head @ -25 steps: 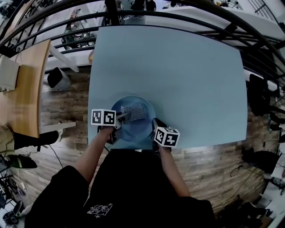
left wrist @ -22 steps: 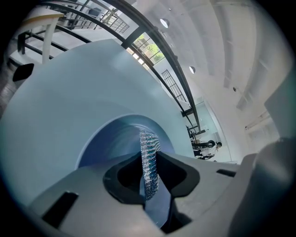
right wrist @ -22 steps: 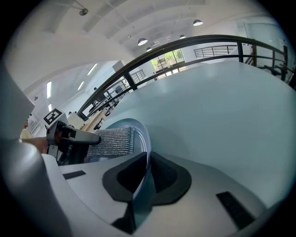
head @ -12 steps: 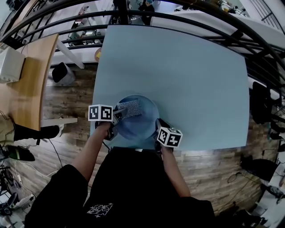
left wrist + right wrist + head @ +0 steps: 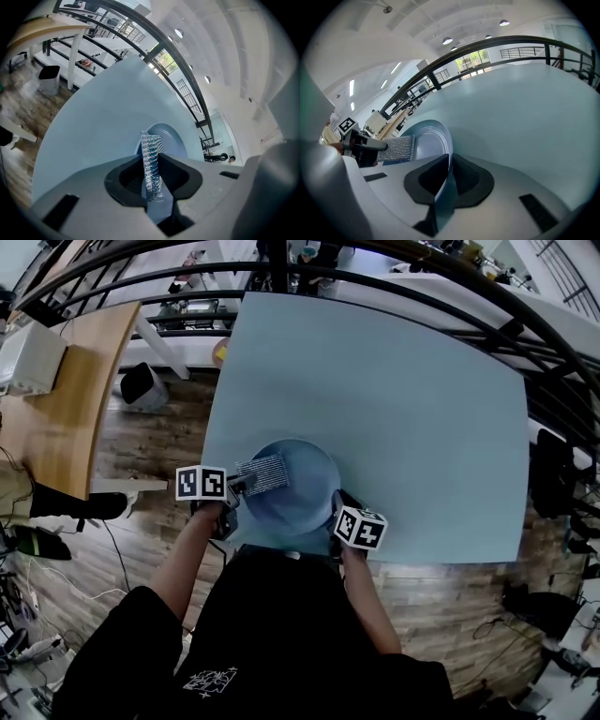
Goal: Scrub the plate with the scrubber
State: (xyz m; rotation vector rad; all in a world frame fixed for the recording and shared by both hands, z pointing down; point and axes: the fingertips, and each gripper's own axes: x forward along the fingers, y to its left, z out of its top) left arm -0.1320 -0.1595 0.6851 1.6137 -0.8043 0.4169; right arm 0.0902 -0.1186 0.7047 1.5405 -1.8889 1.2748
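Since the plate (image 5: 302,495) would likely slide under rubbing, the right gripper (image 5: 446,180) pinches its near rim, jaws closed tight on the thin edge, apparently to steady it. The scrubber (image 5: 151,164), a silvery mesh pad, is clamped edge-on between the closed jaws of the left gripper (image 5: 238,487). Its free end reaches past those fingertips over the plate's left part, touching or just above it; I cannot tell which. The pale blue table (image 5: 394,399) stretches beyond both.

A pale blue table (image 5: 394,409) with rounded corners stood on a wood-plank floor (image 5: 150,446). A round blue plate (image 5: 302,498) sat on its top close to the near edge, left of that edge's middle.
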